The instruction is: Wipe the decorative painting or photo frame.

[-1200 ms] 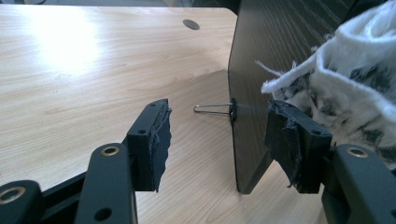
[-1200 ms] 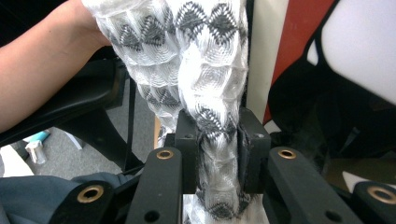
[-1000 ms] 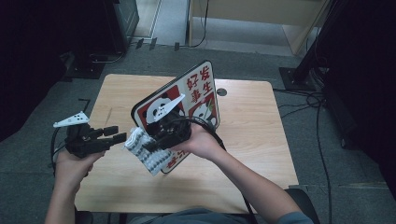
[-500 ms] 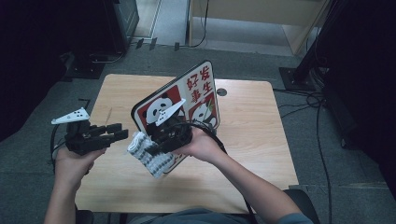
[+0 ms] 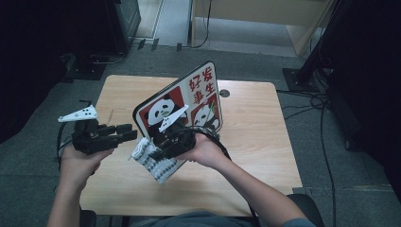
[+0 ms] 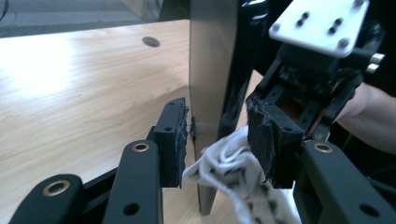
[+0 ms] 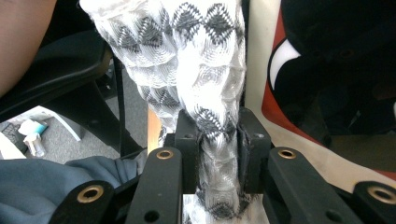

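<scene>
A white cloth (image 5: 152,161) with a black zigzag pattern hangs in front of a tilted panda sign board (image 5: 182,101). My right gripper (image 5: 161,152) is shut on it, and the right gripper view has the pads (image 7: 247,140) pinching the bunched cloth (image 7: 196,56). Just left of it my left gripper (image 5: 128,133) stands open. Its jaws have just been closing. In the left gripper view one end of the cloth (image 6: 229,168) lies low between the pads (image 6: 176,135), which do not squeeze it.
The wooden table (image 5: 255,142) has a round cable hole (image 5: 224,93) behind the board. The board's grey edge (image 6: 210,60) stands straight ahead of the left jaws. Cables (image 5: 312,104) lie on the floor at the right. A chair and a blue sleeve (image 7: 42,186) are under the cloth.
My left gripper has lifted slightly and its jaws have narrowed around the cloth's end. The right gripper and the cloth have barely shifted.
</scene>
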A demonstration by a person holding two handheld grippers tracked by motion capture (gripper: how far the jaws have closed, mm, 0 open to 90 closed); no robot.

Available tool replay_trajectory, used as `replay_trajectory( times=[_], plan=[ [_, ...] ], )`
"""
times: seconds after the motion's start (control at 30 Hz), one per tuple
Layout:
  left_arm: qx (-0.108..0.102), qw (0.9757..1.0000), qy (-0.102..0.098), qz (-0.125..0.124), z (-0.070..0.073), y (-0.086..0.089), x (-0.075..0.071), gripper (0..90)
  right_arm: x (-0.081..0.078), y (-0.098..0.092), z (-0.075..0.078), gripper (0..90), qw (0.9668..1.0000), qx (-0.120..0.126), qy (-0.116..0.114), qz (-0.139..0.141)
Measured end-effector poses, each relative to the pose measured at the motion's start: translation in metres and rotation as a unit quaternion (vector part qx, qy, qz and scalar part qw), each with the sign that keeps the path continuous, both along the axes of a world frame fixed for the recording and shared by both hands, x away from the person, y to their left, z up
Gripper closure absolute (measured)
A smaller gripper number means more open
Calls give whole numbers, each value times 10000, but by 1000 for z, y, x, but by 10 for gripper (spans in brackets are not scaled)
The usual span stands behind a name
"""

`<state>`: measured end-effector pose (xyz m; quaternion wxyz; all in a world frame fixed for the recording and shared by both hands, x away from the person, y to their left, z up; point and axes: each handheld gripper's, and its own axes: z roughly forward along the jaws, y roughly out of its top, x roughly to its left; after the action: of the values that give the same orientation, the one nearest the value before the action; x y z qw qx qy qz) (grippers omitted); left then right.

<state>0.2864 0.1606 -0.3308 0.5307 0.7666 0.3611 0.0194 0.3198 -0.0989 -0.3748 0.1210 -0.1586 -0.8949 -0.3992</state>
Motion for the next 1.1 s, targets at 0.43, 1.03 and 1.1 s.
replay_trajectory(
  times=[0.43,1.03,1.1],
  plan=[
    [52,9998,47,-186,-5,-17,11,672,-4,0,-12,747,10000,-25,-30,-51],
    [-119,9990,228,-367,-13,-21,15,760,-4,-2,-21,747,9999,-45,59,-98],
    [-136,9990,225,-361,-14,-21,15,759,-4,-3,-23,747,9999,-61,61,-90]
  ],
)
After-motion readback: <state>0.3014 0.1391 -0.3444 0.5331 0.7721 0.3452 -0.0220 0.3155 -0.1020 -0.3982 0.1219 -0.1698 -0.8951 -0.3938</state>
